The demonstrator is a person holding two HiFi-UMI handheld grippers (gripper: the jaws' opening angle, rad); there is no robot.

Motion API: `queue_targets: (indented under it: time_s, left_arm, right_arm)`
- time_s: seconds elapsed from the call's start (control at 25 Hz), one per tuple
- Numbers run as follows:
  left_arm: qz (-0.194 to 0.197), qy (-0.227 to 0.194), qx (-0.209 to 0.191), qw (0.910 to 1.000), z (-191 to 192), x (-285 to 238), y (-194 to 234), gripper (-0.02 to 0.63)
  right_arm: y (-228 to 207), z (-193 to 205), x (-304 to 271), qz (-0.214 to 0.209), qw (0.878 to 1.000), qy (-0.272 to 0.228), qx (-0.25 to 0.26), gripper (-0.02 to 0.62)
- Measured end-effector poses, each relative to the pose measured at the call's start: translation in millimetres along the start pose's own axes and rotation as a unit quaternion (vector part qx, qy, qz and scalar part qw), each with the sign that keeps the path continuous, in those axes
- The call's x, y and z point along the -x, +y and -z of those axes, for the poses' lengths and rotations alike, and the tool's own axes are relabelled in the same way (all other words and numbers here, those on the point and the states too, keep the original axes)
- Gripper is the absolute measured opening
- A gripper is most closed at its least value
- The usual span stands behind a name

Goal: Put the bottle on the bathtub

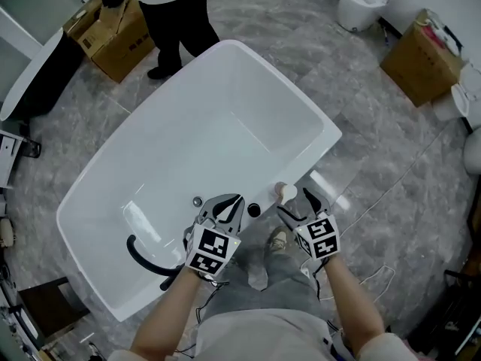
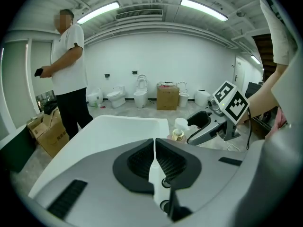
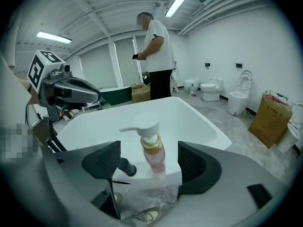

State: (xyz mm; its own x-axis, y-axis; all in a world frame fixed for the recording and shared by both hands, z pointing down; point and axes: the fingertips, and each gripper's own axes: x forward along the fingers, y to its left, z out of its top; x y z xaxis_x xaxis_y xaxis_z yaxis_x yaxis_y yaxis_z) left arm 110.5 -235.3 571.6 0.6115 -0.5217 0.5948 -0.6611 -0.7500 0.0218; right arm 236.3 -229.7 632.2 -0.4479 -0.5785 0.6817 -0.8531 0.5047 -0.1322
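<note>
Head view: bottle (image 1: pixel 285 193) w/ white pump top stands on bathtub (image 1: pixel 328 131) rim, just ahead of right claw (image 1: pixel 299 203).
Left gripper view: left claw (image 2: pixel 155 156) clenched, empty; bottle off to its right.
Right gripper view: pink liquid, gold collar; bottle btwn released pads, untouched.

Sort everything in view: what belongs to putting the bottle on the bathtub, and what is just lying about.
Job in hand:
- pump bottle, standing on the tub's rim
- bathtub
- right gripper, open, a jaw on either side of the bottle

Lying about:
- cardboard boxes
- toilet
- bystander
</note>
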Motion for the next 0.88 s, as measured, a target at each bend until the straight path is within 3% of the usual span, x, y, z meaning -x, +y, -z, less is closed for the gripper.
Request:
queue_targets:
  time_s: [0.12, 0.32, 0.6, 0.88]
  left_arm:
    - [-0.003, -0.008, -0.003, 1.0, -14.2, 15.3, -0.9, 0.029]
    - [-0.008, -0.031, -0.028, 0.9991, -50.9, 44.6, 4.9, 0.029]
    - [-0.016, -0.066, -0.042, 0.9968, -91.0, 77.3, 7.5, 0.029]
    - [-0.023, -0.118, -0.046, 0.9917, -138.5, 121.9, 11.4, 0.029]
  right_arm:
    - [6.7, -12.8, 24.4, -0.001, 1.0, 0.003, -0.005, 0.377]
    - [15.4, -45.2, 63.0, 0.019, 1.0, -0.02, 0.014, 0.279]
    - [18.8, -115.8, 124.9, 0.053, 0.992, -0.115, 0.013, 0.143]
    - [40.1, -200.8, 194.9, 0.062, 0.976, -0.21, 0.013, 0.084]
